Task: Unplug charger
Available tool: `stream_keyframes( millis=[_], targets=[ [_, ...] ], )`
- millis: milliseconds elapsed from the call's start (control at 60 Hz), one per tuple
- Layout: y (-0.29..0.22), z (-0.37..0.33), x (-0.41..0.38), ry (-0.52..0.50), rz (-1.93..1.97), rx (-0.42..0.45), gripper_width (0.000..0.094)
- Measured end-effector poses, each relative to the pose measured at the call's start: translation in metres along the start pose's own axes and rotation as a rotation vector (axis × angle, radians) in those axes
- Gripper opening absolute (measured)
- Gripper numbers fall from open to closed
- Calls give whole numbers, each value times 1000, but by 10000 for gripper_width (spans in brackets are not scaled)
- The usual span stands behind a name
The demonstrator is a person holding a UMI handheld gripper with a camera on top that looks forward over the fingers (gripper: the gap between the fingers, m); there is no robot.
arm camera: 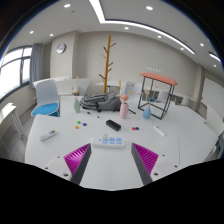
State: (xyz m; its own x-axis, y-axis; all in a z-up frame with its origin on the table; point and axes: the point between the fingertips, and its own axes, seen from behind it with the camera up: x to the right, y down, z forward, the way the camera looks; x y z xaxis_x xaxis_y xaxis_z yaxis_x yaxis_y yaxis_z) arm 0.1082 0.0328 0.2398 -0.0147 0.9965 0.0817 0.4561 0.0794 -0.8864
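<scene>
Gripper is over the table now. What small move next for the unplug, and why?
Probably ease forward and down toward the white power strip. It lies just ahead of the open gripper, whose fingers touch nothing; which plug is the charger cannot be told from here.

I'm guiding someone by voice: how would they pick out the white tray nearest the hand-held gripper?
Start at the white table in the middle of the room. The white tray lies at its near edge, just ahead of the open hand-held gripper and between its fingers' line. Unlike the scattered small items beyond, it is flat, rectangular and holds bluish pieces.
</scene>
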Motion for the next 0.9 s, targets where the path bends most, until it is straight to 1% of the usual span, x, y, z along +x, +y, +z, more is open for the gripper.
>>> stream_keyframes(
  millis=[117,283,517,667,900],
  targets=[
    [24,38,-33,-36,48,0,848],
    [58,106,-48,-4,81,-4,851],
    [83,200,-51,-2,84,27,851],
    [84,256,-44,10,56,40,852],
    [67,331,-39,3,81,34,847]
  ],
)
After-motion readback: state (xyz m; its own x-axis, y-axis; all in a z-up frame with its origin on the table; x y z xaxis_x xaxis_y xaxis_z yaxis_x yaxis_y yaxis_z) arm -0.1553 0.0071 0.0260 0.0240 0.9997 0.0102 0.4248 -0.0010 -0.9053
